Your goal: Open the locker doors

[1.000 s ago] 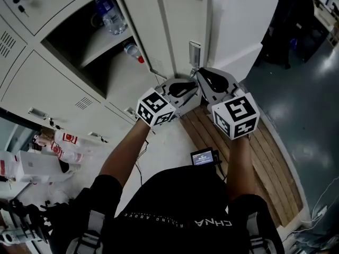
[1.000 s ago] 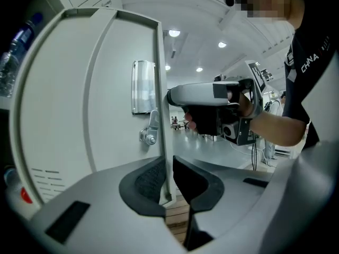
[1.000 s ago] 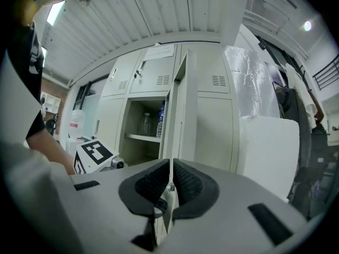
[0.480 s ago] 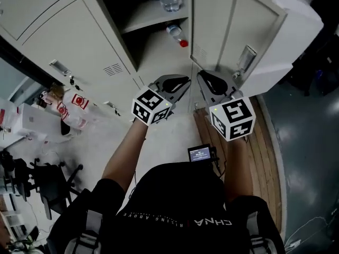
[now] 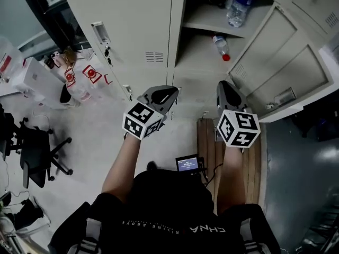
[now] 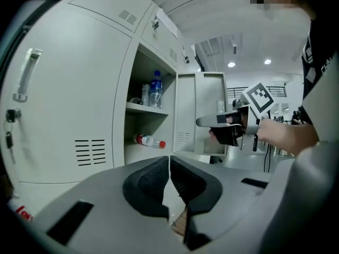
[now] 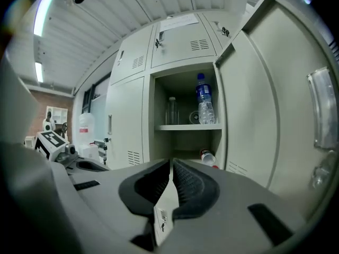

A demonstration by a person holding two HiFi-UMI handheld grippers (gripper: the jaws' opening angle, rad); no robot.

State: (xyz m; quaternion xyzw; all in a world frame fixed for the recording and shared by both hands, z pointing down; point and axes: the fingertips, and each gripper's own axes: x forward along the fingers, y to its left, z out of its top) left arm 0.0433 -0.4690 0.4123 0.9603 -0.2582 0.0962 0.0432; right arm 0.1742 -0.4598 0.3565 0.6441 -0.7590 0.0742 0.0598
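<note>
The beige lockers fill the top of the head view. One compartment (image 5: 204, 36) stands open, with its door (image 5: 275, 62) swung out to the right. An upright water bottle (image 5: 235, 7) is on its shelf and a red-capped bottle (image 5: 220, 46) lies below. To its left is a closed door (image 5: 132, 30) with a handle (image 5: 99, 33). My left gripper (image 5: 168, 90) hangs in front of the lockers, its jaws closing pad to pad on nothing (image 6: 169, 160). My right gripper (image 5: 223, 84) is shut and empty (image 7: 172, 163), away from the open door's handle (image 7: 320, 110).
A wooden pallet (image 5: 209, 136) lies on the floor under the right gripper. White boxes and printed bags (image 5: 79, 81) sit at the lockers' foot on the left, with a black office chair (image 5: 34, 152) nearer. Keys (image 5: 107, 52) hang from the closed door's lock.
Both grippers have drawn back from the open door's handle, and the view has swung left so that the closed door shows. The left jaws have come together.
</note>
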